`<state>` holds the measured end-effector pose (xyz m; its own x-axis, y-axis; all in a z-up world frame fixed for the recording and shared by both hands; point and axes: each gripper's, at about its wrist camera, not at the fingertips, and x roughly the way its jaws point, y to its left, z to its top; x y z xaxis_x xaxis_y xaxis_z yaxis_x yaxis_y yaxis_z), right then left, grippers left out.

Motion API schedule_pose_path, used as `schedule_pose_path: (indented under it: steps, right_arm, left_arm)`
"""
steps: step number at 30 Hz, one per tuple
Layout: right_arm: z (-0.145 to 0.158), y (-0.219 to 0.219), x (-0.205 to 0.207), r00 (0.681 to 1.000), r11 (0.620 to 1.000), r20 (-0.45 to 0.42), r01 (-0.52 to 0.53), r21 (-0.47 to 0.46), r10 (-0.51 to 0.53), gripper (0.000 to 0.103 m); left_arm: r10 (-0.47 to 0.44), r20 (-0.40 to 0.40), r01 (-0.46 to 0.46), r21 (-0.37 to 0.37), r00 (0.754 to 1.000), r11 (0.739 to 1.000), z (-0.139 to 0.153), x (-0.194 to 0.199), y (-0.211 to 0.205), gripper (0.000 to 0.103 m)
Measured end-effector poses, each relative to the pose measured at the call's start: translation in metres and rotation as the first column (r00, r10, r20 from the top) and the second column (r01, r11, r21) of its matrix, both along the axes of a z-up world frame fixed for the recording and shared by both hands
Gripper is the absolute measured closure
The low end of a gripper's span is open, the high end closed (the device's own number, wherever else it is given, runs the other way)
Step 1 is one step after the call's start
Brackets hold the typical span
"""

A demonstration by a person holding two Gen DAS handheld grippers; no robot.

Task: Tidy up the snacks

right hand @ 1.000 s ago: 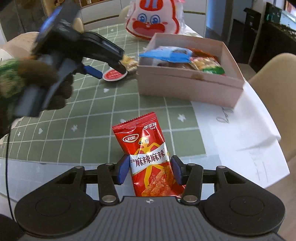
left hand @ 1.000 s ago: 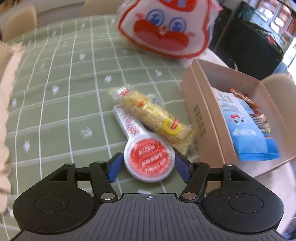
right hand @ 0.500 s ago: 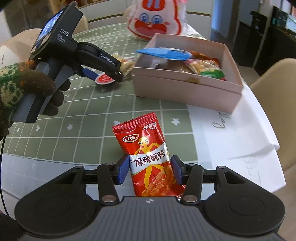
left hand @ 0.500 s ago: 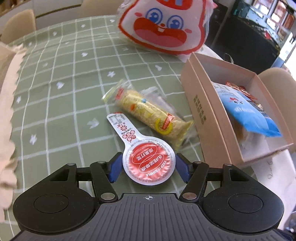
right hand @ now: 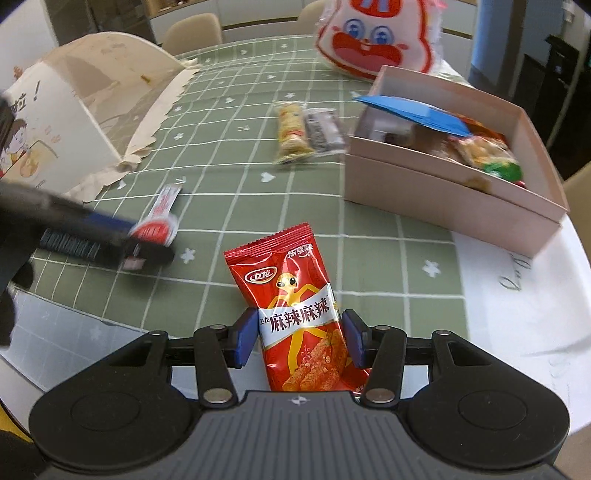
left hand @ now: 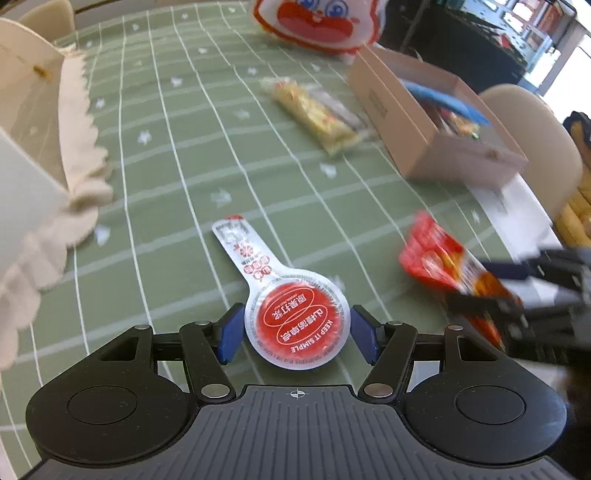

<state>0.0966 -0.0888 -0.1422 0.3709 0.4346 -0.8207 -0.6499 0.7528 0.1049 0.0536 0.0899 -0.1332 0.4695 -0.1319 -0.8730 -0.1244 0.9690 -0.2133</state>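
My left gripper (left hand: 297,334) is shut on a round red-lidded jelly cup with a long tab (left hand: 295,325), held above the green checked tablecloth (left hand: 166,155); it shows blurred in the right wrist view (right hand: 155,230). My right gripper (right hand: 299,338) is shut on a red spicy snack packet (right hand: 295,306), which also shows blurred in the left wrist view (left hand: 443,266). The pink box (right hand: 443,199) at the right holds a blue packet (right hand: 413,112) and other snacks. A yellow snack bar (right hand: 291,133) and a grey packet (right hand: 325,129) lie left of the box.
A large rabbit-face bag (right hand: 376,35) stands behind the box. A torn cardboard carton (right hand: 74,110) stands at the left. White paper (right hand: 517,295) lies under the box at the table's right edge. Beige chairs (left hand: 532,136) surround the table.
My left gripper has pulled back and left, away from the yellow bar and the box, with the jelly cup in it. The right gripper still holds the red packet, slightly raised.
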Motion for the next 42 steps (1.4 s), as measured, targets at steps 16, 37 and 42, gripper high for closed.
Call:
schedule_pose_path:
  steps: [16, 37, 42]
  right_arm:
    - [-0.001, -0.015, 0.004, 0.999, 1.0, 0.034, -0.019, 0.021, 0.018, 0.034]
    - [-0.019, -0.03, 0.007, 0.993, 0.979, -0.092, 0.085, 0.184, -0.069, 0.005]
    - [-0.021, -0.028, 0.006, 0.995, 0.981, -0.087, 0.054, 0.186, -0.038, 0.0]
  left_arm:
    - [0.031, 0.047, -0.035, 0.083, 0.998, 0.996, -0.003, -0.01, -0.019, 0.031]
    - [0.189, 0.029, -0.186, -0.085, 0.982, 0.979, 0.008, -0.015, 0.006, 0.054]
    - [0.121, 0.033, -0.121, -0.019, 0.992, 0.993, 0.002, 0.007, -0.022, 0.052]
